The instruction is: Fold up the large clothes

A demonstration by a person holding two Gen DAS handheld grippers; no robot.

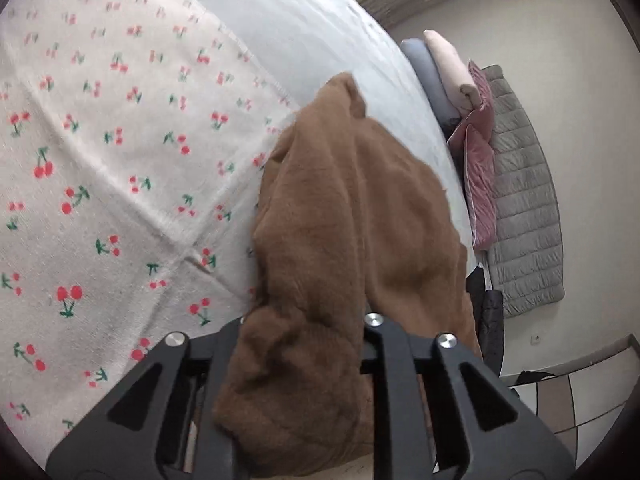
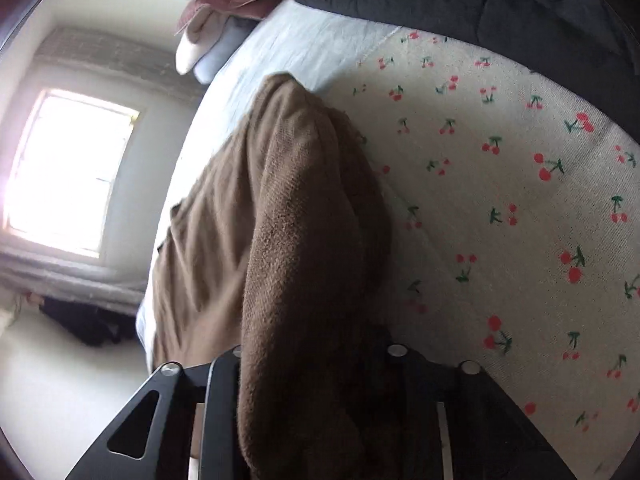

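A fuzzy brown garment point(image 1: 352, 216) lies bunched along the bed's edge, partly on a cherry-print blanket point(image 1: 100, 152). My left gripper point(image 1: 300, 344) is shut on a thick fold of this brown cloth, which fills the space between its black fingers. In the right wrist view the same brown garment point(image 2: 280, 220) runs away from me over the cherry-print blanket point(image 2: 500, 184). My right gripper point(image 2: 316, 368) is shut on another bunch of it, and the cloth hides the fingertips in both views.
A pale blue sheet point(image 1: 304, 32) covers the mattress. Folded pink and blue clothes point(image 1: 444, 72), a pink cushion point(image 1: 476, 168) and a grey quilted throw point(image 1: 524, 208) sit at the bed's far side. A dark duvet point(image 2: 460, 4) lies beyond the blanket. A bright window point(image 2: 68, 176) is at left.
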